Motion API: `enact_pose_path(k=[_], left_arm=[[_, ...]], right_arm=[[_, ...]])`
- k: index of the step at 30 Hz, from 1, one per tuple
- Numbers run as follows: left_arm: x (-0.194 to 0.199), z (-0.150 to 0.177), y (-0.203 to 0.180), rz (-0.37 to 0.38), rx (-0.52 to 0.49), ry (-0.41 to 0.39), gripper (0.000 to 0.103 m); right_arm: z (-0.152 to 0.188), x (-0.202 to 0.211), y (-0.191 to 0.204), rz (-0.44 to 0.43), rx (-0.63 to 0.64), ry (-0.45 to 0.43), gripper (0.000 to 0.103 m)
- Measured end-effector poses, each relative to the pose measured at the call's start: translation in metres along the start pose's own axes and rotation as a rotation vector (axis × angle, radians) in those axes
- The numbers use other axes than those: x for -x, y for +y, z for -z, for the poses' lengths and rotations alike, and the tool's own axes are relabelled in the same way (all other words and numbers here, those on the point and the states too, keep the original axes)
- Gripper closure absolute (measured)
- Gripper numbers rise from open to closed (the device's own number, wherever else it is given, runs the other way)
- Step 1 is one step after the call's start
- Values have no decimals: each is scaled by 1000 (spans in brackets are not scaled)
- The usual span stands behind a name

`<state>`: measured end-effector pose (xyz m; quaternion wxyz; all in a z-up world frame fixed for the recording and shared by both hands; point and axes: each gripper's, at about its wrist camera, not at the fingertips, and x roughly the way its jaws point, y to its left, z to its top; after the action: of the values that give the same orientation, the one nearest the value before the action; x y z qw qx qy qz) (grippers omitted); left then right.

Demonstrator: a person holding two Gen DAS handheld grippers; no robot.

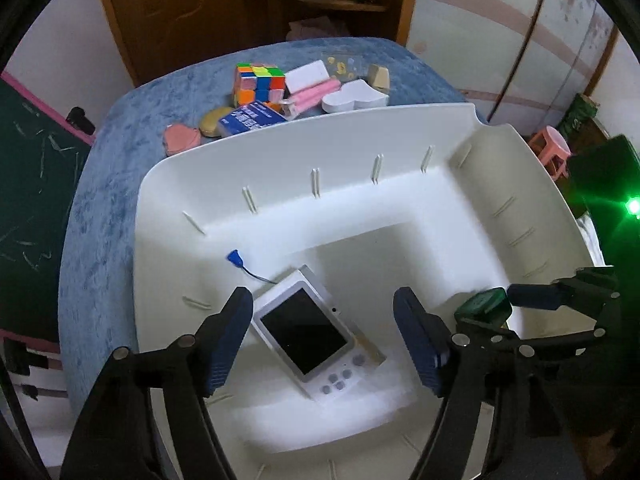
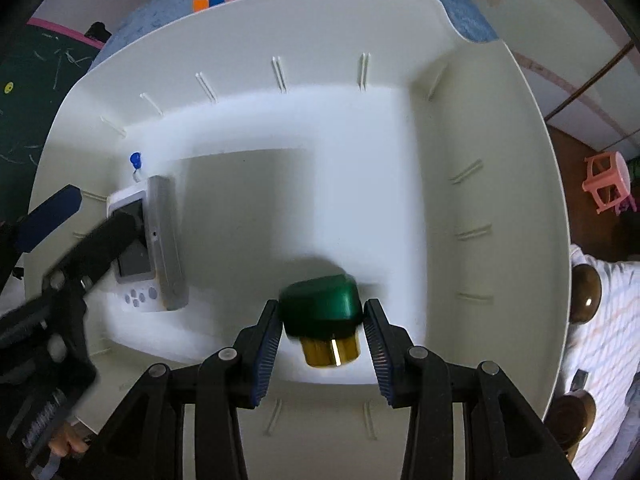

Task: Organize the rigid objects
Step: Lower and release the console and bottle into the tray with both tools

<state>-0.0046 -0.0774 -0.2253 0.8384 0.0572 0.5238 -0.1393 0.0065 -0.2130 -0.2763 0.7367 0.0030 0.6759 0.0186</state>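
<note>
A white handheld console [image 1: 316, 336] is being left flat inside the big white bin [image 1: 360, 140], straddled by the spread left claw [image 1: 324, 340]; a green-capped bottle [image 2: 322, 316] is being bracketed there by the right claw [image 2: 322, 354], pads just off it.

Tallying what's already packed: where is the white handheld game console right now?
The handheld game console lies screen-up on the floor of the white bin, between the left gripper's open fingers; in the right wrist view it sits at the bin's left side.
</note>
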Motion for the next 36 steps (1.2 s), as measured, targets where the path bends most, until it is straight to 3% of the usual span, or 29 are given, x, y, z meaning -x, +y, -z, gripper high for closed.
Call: enact_pose_path(k=[2,4,20,36], left_arm=[[0,-1,2,-9,14,4,19],[4,-2,5,-9,29,1,19],[42,-13,13,-65,19,-50,18],[88,-63,30,-98,58,-49,18]], right_arm=[[0,3,1,2,8,-8,44],[0,7,3,31,20,-24,42],[23,25,-1,29,21,-68,42],[-5,89,-6,-2,3,-150,42]])
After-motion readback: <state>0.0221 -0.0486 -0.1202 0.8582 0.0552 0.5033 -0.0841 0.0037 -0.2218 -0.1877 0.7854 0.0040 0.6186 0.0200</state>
